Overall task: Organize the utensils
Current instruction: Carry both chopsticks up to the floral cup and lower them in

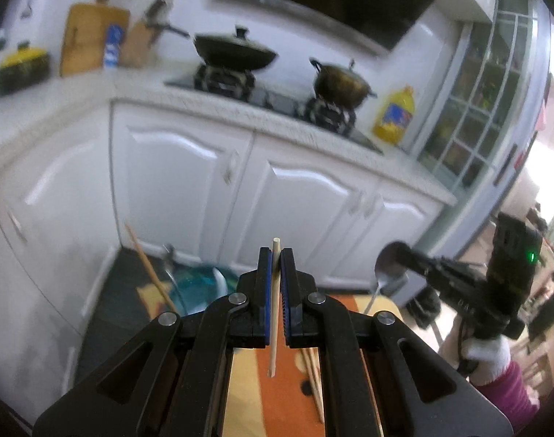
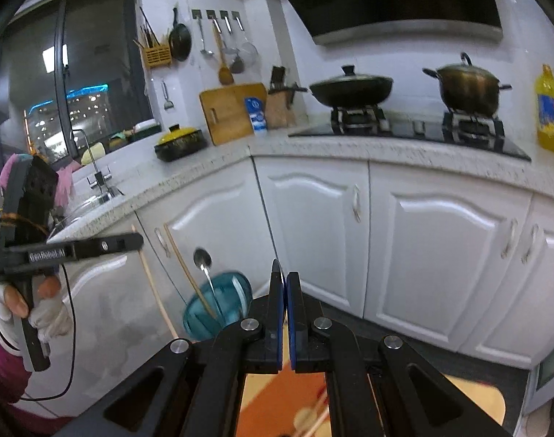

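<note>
Between the blue pads of the left gripper point(image 1: 276, 284) a single pale chopstick point(image 1: 274, 313) is pinched near its upper end, its long axis running along the fingers, one tip just past the fingertips and the other hanging back beneath the jaws. The right gripper point(image 2: 285, 291), jaws pressed together, carries a metal spoon point(image 1: 388, 267) edge-on; in its own view only a thin dark sliver shows between the pads, while the left view shows the bowl ahead of the fingers and the handle trailing down. Ahead of and below both tools stands a blue holder point(image 2: 218, 306), already containing a second spoon point(image 2: 203, 260) and two upright sticks point(image 2: 189, 273), against the white cabinets point(image 2: 313, 225). More loose chopsticks point(image 1: 313, 382) lie on the orange table point(image 1: 288, 400) under the left gripper. The holder sits just left of centre in both views, so either hand seems about equally placed; which is nearer cannot be told. Judged from this, each utensil must be tipped towards vertical over the holder's mouth before release, and the hanging chopstick end could catch the rim.
</note>
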`<state>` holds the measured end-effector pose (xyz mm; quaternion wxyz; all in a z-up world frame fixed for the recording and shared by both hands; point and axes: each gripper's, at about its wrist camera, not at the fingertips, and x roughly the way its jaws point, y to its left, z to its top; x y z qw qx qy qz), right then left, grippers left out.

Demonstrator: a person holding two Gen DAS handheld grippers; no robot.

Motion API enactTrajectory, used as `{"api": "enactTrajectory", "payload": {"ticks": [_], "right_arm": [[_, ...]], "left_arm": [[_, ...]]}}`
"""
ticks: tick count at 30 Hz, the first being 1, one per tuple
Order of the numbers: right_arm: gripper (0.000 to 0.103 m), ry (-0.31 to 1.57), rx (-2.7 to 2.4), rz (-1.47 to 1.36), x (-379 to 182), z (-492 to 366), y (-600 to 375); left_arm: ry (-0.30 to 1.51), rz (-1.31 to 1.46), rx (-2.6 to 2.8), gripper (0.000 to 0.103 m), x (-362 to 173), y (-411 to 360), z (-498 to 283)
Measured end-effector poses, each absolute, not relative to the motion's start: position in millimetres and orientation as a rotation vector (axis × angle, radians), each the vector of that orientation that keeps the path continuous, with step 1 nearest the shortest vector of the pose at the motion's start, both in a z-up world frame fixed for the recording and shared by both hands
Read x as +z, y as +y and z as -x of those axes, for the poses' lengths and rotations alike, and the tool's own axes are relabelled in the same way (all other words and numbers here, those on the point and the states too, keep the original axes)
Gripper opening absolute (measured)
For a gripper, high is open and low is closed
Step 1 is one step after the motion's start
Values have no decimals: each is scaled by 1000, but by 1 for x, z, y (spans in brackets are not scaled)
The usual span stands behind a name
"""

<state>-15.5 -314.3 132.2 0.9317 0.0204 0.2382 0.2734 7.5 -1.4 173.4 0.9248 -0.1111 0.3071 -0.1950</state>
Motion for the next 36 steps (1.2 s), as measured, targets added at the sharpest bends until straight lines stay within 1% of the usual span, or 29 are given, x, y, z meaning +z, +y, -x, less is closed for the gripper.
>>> {"api": "enactTrajectory", "payload": {"ticks": [6, 12, 20, 36], "right_arm": [[2, 452, 552, -27, 149, -4, -279], [2, 421, 527, 7, 152, -26, -243], [2, 429, 484, 126, 120, -51, -200], [3, 565, 546, 144, 68, -70, -183]], "left_arm": [[566, 214, -292, 3, 191, 23, -31], [538, 183, -209, 3, 176, 29, -51], [574, 165, -155, 3, 136, 26, -72], [678, 144, -158, 3, 84, 12, -83]]}}
